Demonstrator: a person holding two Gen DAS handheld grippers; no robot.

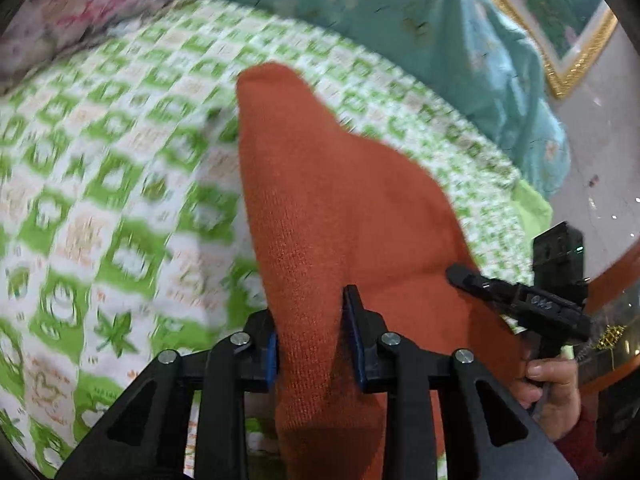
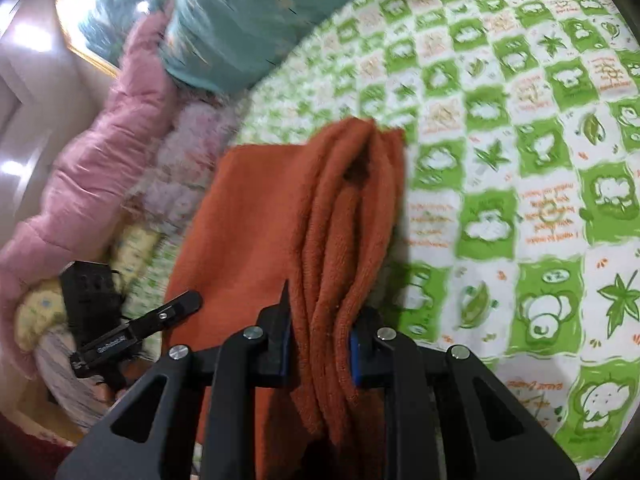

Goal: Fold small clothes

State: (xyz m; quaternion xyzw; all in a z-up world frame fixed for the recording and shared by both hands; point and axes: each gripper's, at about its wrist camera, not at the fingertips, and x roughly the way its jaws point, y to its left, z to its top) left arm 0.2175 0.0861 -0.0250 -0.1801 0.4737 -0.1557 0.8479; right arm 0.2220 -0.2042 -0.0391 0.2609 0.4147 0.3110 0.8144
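Left wrist view: close behind its fingers [image 1: 356,320], angled down over the bed [image 1: 120,200].
Right wrist view: same closeness, facing down across the bed [image 2: 520,160].
Shared: orange garment [image 1: 320,200], green-checked bedspread, teal blanket [image 1: 400,20].

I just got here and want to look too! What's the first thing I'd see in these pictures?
The big orange cloth in the middle jumps out first, pinched by the left gripper and bunched into folds in the right gripper. Under it spreads a green and white checked bedsheet with little cartoon animals and leaves. At the far edge lie a teal blanket and a pink quilt.
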